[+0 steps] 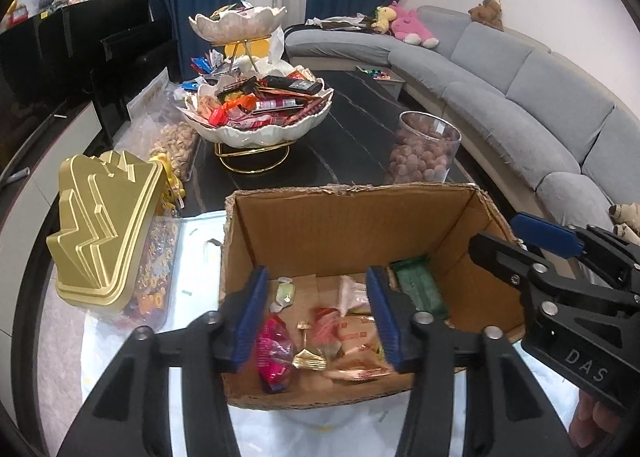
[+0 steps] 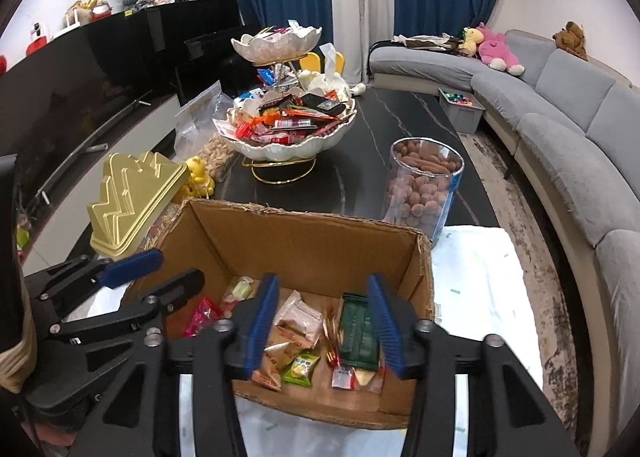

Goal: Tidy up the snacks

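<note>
1. Over the open box [image 1: 344, 233], in the left wrist view, the left tool [image 1: 316, 321] hangs with its blue fingers [image 1: 250, 317] spread wide and nothing between them. Below them, loose on the box floor, lie a pink pack [image 1: 274, 353], a gold-wrapped sweet [image 1: 306, 357], orange-and-cream packs [image 1: 352, 333] and a green bar [image 1: 418, 289] against the right wall. The right tool [image 1: 516, 241] reaches in from the right over the box rim, also spread and empty.

2. Beyond the box on the dark desk [image 1: 348, 137], the two-tier bowl stand [image 1: 256, 105] is heaped with wrapped snacks. By my reading the sorting is partly done: many packs sit in the stand, several wait in the box.

3. Above the same box [image 2: 304, 241], in the right wrist view, the right tool [image 2: 324, 327] is spread and empty. The green bar [image 2: 358, 333] lies just inside its right finger; a cream pack [image 2: 298, 321] and a green sweet [image 2: 302, 369] lie nearer its left finger. None is touched.

4. At the left of this view the left tool [image 2: 160, 269] hovers over the box's left rim, spread and holding nothing.
</note>
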